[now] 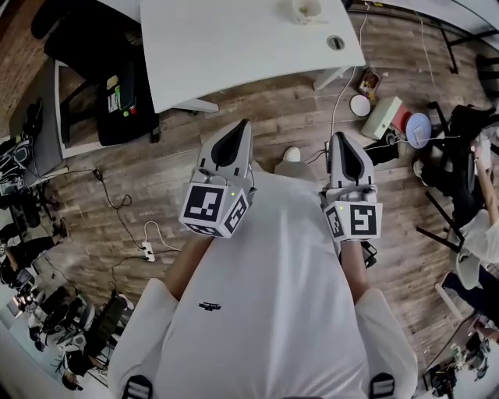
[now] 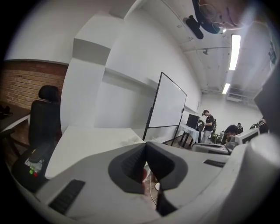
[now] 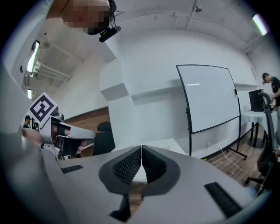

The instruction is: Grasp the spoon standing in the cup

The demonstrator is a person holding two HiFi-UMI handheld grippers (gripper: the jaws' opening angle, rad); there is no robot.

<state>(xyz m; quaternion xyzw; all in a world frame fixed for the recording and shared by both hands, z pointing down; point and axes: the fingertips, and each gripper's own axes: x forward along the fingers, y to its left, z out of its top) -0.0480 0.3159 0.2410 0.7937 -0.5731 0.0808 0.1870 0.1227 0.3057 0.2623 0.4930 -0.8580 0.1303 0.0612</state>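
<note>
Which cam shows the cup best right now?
Head view: the cup sits on the white table at the frame's top edge, seen from above and partly cropped. Both gripper views catch the tabletop at a shallow angle, but the cup is too small to make out there.

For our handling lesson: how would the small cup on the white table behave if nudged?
The cup looks small, so probably light; on the smooth white table it may slide easily. Anything standing in it could make it tip, but its contents are too small to tell.

Bright ceiling light, fisheye-warped edges
</note>
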